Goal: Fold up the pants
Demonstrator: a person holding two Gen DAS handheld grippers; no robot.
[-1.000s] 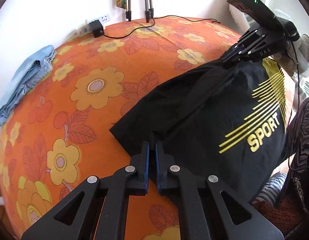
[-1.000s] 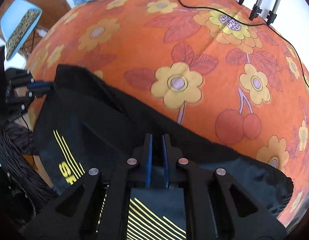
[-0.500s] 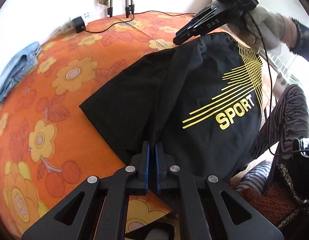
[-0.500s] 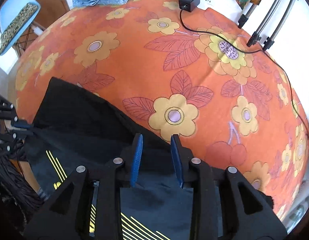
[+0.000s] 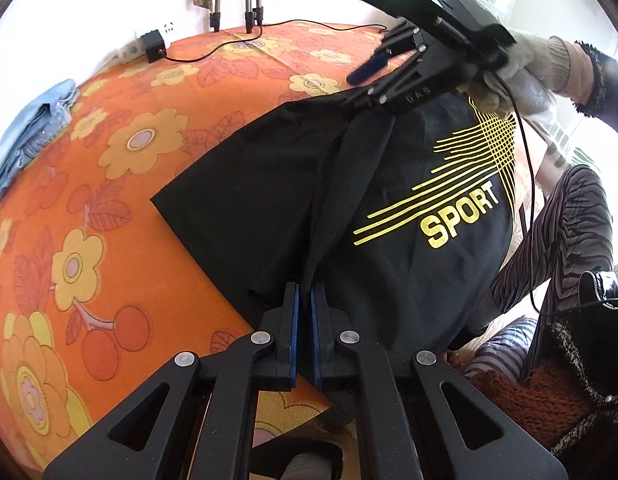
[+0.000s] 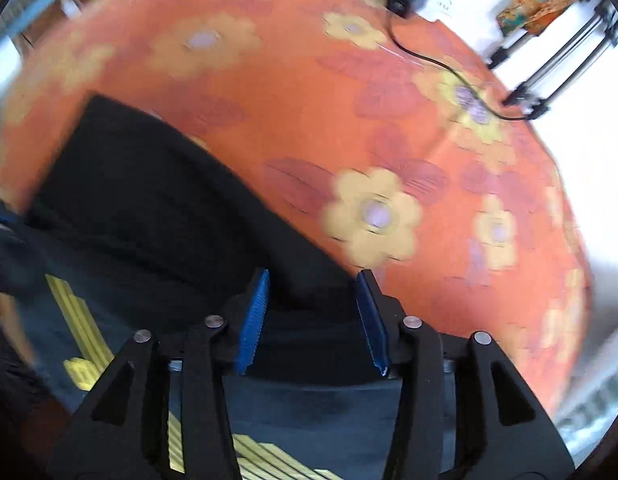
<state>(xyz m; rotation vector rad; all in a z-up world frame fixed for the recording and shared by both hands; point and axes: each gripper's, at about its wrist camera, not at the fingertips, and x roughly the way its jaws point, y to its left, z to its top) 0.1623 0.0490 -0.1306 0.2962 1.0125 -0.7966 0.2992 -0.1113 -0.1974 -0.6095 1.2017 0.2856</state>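
Observation:
Black pants with a yellow "SPORT" print lie partly on the orange flowered bed and hang over its near edge. My left gripper is shut on a fold of the pants' near edge. My right gripper shows at the far end of the pants with its jaws apart, just above the cloth. In the blurred right wrist view the right gripper is open over the black cloth, holding nothing.
Folded light-blue jeans lie at the bed's far left. A black power adapter with a cable and tripod legs stand at the back edge. The person's striped leg and a rust knit are at right.
My right gripper has opened and let go of the pants' far end, moving quickly. My left gripper stays shut on the near edge, pants pulled slightly toward me.

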